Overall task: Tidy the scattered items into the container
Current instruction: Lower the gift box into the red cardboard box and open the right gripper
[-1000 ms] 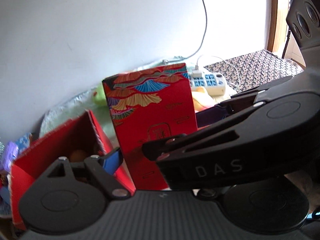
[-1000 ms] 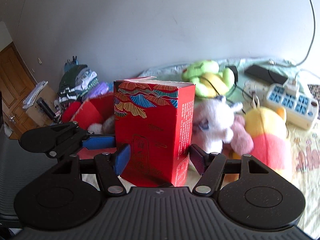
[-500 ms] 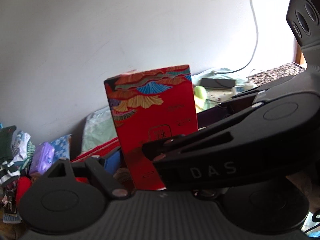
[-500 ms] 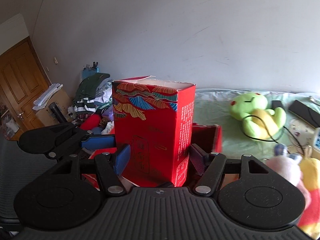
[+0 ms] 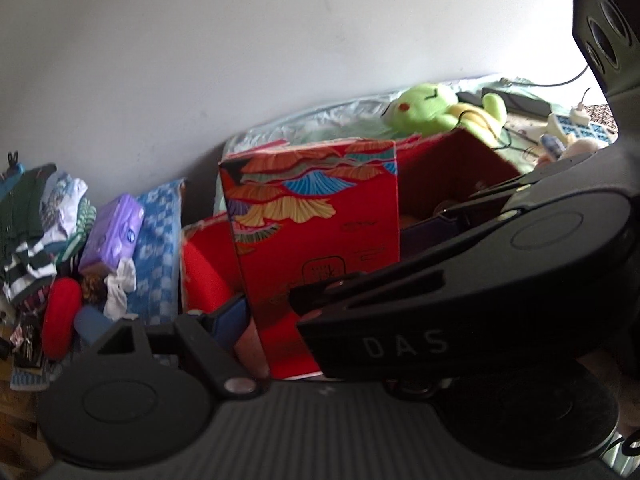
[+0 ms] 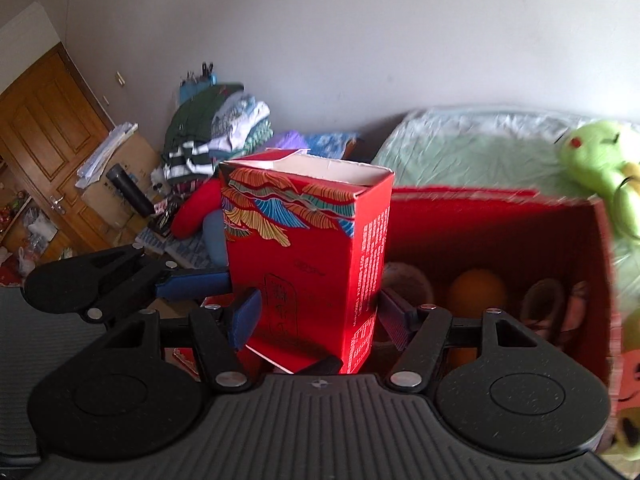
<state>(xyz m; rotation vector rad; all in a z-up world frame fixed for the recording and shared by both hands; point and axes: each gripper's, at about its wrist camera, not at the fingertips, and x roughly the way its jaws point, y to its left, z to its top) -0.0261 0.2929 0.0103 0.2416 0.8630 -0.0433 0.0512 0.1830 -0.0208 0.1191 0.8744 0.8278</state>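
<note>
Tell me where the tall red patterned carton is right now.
The tall red carton is centre in the right wrist view, clamped between the right gripper fingers, just left of the open red box.

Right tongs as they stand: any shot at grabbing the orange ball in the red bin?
Probably not yet. The right tongs are shut on the tall red carton, so they are full. The orange ball lies uncovered in the red bin, right of the carton; once the carton is released, the way looks free.
</note>
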